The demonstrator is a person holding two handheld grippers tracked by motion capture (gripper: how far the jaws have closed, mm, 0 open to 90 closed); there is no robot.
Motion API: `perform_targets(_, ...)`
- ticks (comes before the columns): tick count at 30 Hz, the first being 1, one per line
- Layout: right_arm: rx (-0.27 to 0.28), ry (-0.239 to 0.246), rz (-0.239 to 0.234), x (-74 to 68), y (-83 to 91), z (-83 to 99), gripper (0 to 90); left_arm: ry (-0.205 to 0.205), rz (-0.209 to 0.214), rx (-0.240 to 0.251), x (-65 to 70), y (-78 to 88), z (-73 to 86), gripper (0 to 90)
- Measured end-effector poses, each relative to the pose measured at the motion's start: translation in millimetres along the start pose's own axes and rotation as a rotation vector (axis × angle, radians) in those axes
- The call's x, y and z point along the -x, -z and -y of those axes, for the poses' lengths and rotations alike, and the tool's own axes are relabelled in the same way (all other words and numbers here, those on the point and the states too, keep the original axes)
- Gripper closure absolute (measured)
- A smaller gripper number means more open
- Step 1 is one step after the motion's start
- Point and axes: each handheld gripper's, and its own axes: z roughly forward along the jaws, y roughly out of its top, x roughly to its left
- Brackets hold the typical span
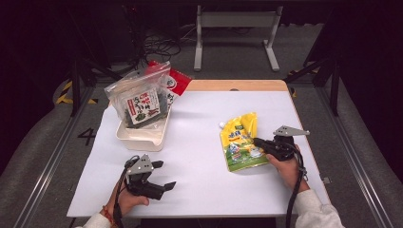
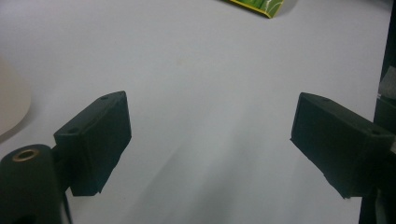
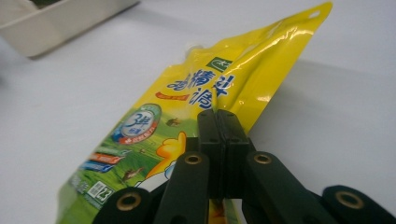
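Observation:
A yellow and green spouted pouch (image 1: pixel 239 142) lies on the white table (image 1: pixel 199 114), right of centre. My right gripper (image 1: pixel 259 141) is shut on the pouch's right edge. In the right gripper view the two jaws (image 3: pixel 218 116) meet with the pouch (image 3: pixel 187 93) edge pinched between them, and that side is tilted up off the table. My left gripper (image 1: pixel 164 174) hovers over the front left of the table, open and holding nothing. Its jaws (image 2: pixel 210 135) stand wide apart above bare tabletop, with a corner of the pouch (image 2: pixel 261 5) far ahead.
A white tray (image 1: pixel 153 137) stands at the back left and holds a clear bag of seaweed snacks (image 1: pixel 141 99) with a red packet (image 1: pixel 177 80) behind it. The tray's rim (image 3: pixel 60 18) shows far off in the right gripper view. A wooden strip (image 1: pixel 237 85) edges the table's far side.

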Motion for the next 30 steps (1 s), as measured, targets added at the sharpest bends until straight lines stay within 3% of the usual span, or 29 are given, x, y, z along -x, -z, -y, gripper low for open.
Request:
perform_targets(7,-0.049,0.017,-0.115,-25.3,1.1,7.0,87.5,-0.004,0.033,-0.012,3.2,-7.5,-4.5,14.0)
perform_targets(9,-0.094,0.034,-0.138,-34.0,-0.8,10.2,84.1,-0.014,0.040,-0.022,4.8,-14.0,-8.2,14.0)
perform_targets(11,-0.131,0.055,-0.118,-38.7,-2.1,13.5,70.0,-0.022,0.044,-0.032,6.0,-20.7,-11.5,13.9)
perform_targets(13,-0.168,0.049,-0.128,-39.1,-0.8,14.1,56.6,-0.031,0.050,-0.044,6.5,-26.9,-14.5,13.6)
perform_targets(15,-0.182,0.060,-0.079,-38.0,2.8,14.9,45.3,-0.032,0.052,-0.049,6.6,-34.3,-17.8,13.4)
perform_targets(18,-0.226,0.045,-0.114,-34.7,9.1,18.5,39.8,-0.036,0.056,-0.061,5.0,-43.6,-22.0,12.7)
perform_targets(20,-0.250,0.034,-0.141,-34.1,10.2,21.0,39.8,-0.039,0.054,-0.066,4.3,-46.7,-23.5,12.5)
perform_targets(22,-0.298,0.005,-0.226,-34.4,10.4,27.2,35.2,-0.032,0.060,-0.070,2.7,-54.7,-27.0,12.3)
perform_targets(23,-0.296,0.043,-0.222,-37.8,11.0,29.2,35.2,-0.032,0.059,-0.074,2.7,-57.8,-28.4,12.3)
perform_targets(25,-0.302,0.072,-0.202,-42.0,10.6,29.6,36.7,-0.022,0.064,-0.074,1.8,-63.1,-30.9,11.9)
perform_targets(28,-0.302,0.149,-0.161,-49.1,10.3,30.7,43.9,-0.009,0.065,-0.080,0.1,-72.0,-35.4,11.6)
perform_targets(30,-0.288,0.162,-0.156,-52.2,11.2,32.8,48.3,0.001,0.076,-0.084,-1.1,-78.2,-38.4,11.4)
